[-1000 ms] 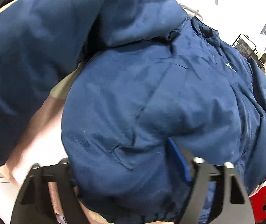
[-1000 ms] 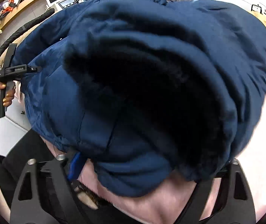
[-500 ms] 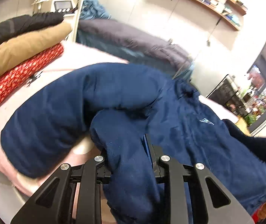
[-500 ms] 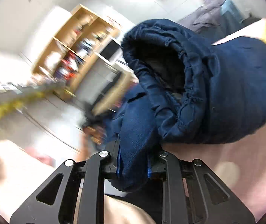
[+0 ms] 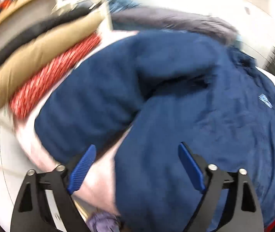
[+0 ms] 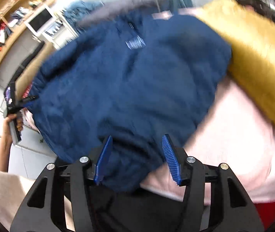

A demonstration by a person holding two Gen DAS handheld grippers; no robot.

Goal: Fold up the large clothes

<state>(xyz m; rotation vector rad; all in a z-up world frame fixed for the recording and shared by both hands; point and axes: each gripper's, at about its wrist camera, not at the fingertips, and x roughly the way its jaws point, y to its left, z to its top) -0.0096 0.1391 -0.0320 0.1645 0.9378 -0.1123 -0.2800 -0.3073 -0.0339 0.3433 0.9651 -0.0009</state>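
My left tool (image 5: 136, 166) has its jaws spread wide and still opening; the blue pads (image 5: 82, 169) press on nothing, though the near hem of the navy jacket (image 5: 185, 100) lies below and between them, with pale pink sheet (image 5: 98, 177) showing under the left pad. The jacket sprawls ahead of this tool, one puffy sleeve folded across the body just beyond the fingertips, a small light logo off to the right. Farther ahead and to the left I see a stack of folded clothes (image 5: 40, 58): dark on top, tan, then red patterned. The view is smeared by motion.

My right tool (image 6: 137, 158) is also parting its jaws, pads clear of the cloth, with a bunched edge of the same jacket (image 6: 129, 77) lying between them. The jacket spreads out ahead of this tool, and a mustard-yellow garment (image 6: 259, 58) sits to its right, touching the jacket's far side. Off to the left, the person's hand (image 6: 8, 121) grips the other tool's handle at the jacket's edge.
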